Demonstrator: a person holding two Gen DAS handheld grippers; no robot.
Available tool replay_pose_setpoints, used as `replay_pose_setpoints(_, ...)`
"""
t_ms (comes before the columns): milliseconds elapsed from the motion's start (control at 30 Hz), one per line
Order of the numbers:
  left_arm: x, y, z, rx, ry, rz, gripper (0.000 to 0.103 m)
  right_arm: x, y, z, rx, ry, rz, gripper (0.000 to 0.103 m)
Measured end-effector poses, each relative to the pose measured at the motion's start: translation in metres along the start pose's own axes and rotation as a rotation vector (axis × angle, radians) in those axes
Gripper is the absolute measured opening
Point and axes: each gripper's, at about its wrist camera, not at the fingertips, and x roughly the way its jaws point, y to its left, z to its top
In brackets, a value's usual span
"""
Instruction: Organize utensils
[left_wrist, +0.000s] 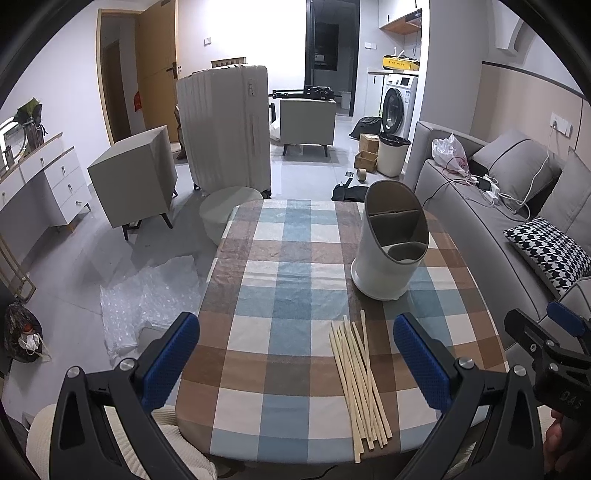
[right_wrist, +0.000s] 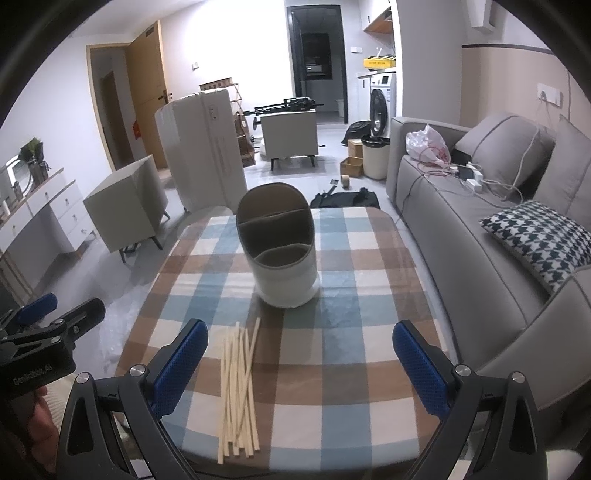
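Note:
Several pale wooden chopsticks (left_wrist: 360, 380) lie in a loose bundle near the front edge of a checked tablecloth (left_wrist: 288, 295); the right wrist view shows the same chopsticks (right_wrist: 238, 387). Beyond them stands a white utensil holder (left_wrist: 391, 243) with three brown-lined compartments, all bare inside; it shows as the holder (right_wrist: 282, 251) in the right wrist view. My left gripper (left_wrist: 295, 362) hangs open above the front of the table, left of the chopsticks. My right gripper (right_wrist: 301, 363) is open too, with the chopsticks just inside its left finger (right_wrist: 181, 365). Neither holds anything.
A grey sofa (right_wrist: 461, 236) with a houndstooth cushion (right_wrist: 543, 240) runs along the table's right side. On the floor to the left lie bubble wrap (left_wrist: 144, 310), a grey cabinet (left_wrist: 136, 177) and a white suitcase (left_wrist: 229, 129). The other gripper (left_wrist: 546, 350) shows at the right edge.

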Motion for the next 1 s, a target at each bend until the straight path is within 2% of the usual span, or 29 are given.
replay_pose_setpoints(1000, 0.0012, -0.0027, -0.0018, -0.003, 0.008, -0.009, 0.102, -0.0020, -0.0033, 0.0021, 0.004, -0.018, -0.017, 0.101)
